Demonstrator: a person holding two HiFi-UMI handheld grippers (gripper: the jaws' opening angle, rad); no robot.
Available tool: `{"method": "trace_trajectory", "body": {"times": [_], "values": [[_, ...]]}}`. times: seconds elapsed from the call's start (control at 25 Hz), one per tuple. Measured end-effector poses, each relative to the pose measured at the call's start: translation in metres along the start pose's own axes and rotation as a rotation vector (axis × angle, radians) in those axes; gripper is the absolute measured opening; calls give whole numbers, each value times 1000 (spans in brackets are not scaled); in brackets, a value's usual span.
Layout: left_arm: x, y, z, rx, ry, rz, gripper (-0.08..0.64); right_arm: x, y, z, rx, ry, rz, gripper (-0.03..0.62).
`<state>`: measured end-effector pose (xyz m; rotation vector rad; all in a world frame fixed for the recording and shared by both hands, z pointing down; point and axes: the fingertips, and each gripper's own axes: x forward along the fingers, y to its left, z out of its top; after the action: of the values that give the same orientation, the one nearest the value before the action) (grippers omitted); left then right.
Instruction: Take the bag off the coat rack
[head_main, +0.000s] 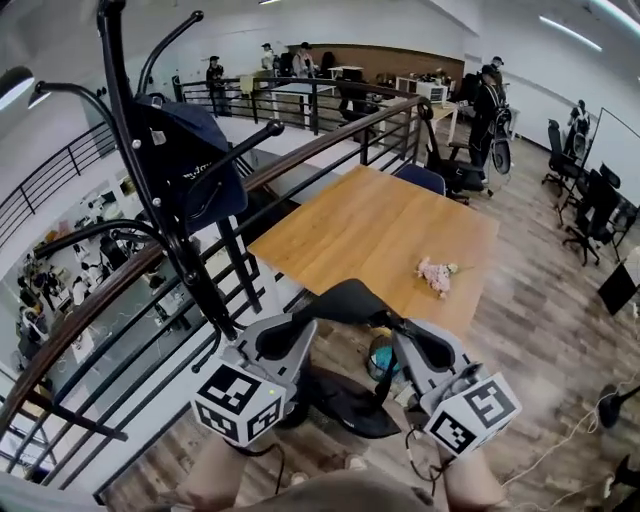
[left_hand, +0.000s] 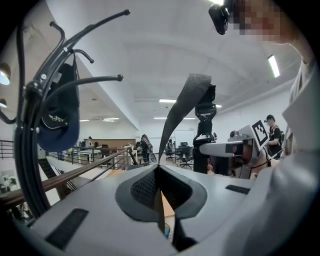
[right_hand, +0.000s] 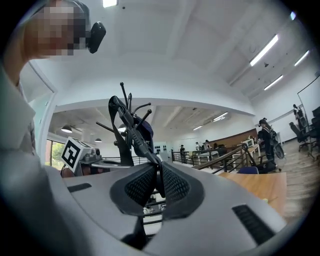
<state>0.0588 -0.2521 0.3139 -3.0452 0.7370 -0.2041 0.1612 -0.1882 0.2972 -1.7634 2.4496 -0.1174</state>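
Observation:
A black bag (head_main: 345, 405) hangs low between my two grippers, off the black coat rack (head_main: 160, 200) that stands at the left. Its strap (head_main: 350, 297) arches from one gripper to the other. My left gripper (head_main: 275, 340) is shut on one end of the strap (left_hand: 180, 107), which rises from its jaws (left_hand: 157, 172). My right gripper (head_main: 432, 348) is shut on the other end, where the strap (right_hand: 132, 132) runs up and left from its jaws (right_hand: 159, 175). A navy cap (head_main: 190, 160) still hangs on a rack arm.
A wooden table (head_main: 370, 230) with a small pink toy (head_main: 436, 275) stands just ahead. A dark railing (head_main: 300, 160) runs behind the rack along a balcony edge. Office chairs (head_main: 590, 215) and people stand farther back on the right.

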Motion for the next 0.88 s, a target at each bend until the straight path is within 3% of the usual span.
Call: {"method": "trace_trajectory", "body": {"times": [0.48,0.88], "values": [[65,-78,-33,6,81,-253,18,-90,-58,-32,-4,60,-302,44],[77,-111,-61,8,150,-356,18,-127,-66,-53,28,104,-408,44]]}}
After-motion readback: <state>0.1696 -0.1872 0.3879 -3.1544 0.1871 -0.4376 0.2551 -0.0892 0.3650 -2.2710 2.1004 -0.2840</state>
